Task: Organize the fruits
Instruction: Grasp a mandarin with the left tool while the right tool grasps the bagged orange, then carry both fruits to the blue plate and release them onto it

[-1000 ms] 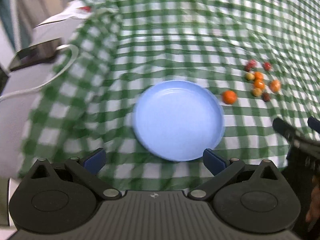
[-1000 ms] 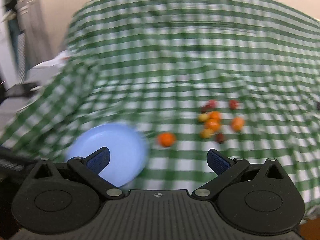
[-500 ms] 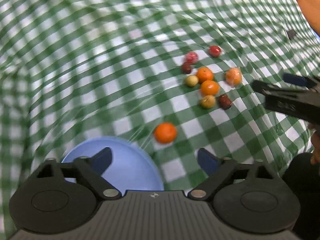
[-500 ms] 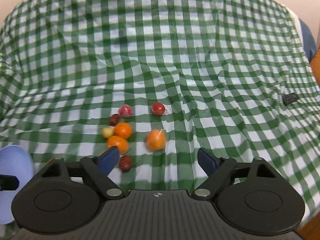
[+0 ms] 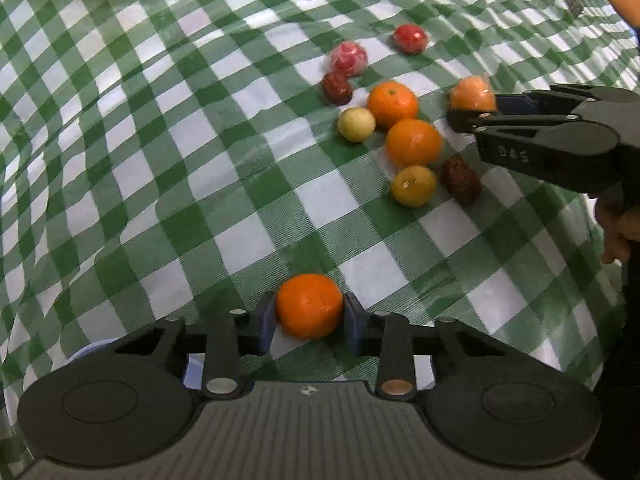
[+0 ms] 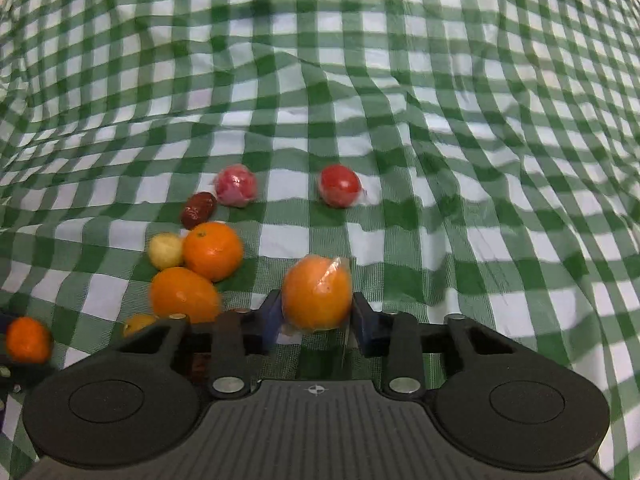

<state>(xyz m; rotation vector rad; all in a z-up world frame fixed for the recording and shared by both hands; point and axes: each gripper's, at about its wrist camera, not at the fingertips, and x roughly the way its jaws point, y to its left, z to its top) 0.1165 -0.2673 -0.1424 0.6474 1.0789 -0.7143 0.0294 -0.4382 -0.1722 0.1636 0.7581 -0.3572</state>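
My left gripper (image 5: 309, 322) is shut on a bare orange (image 5: 309, 311) low over the green checked cloth. My right gripper (image 6: 316, 316) is shut on a plastic-wrapped orange (image 6: 317, 291); it shows in the left wrist view (image 5: 472, 114) at the right with the wrapped orange (image 5: 471, 94). Between them lies a cluster: two oranges (image 5: 393, 104) (image 5: 413, 142), a small yellow fruit (image 5: 356, 124), a small orange-yellow fruit (image 5: 413, 186), two dark red dates (image 5: 337, 88) (image 5: 461, 181), a wrapped pink-red fruit (image 5: 349, 58) and a red one (image 5: 409, 38).
A sliver of the blue plate (image 5: 86, 350) shows behind my left gripper's base. The checked cloth (image 6: 360, 80) is wrinkled and stretches far back. A small dark object (image 5: 575, 6) lies on the cloth at the far right. A hand (image 5: 618, 232) holds the right gripper.
Both grippers moved forward and closed: the left on the lone orange beside the plate, the right on the wrapped orange at the cluster's right side.
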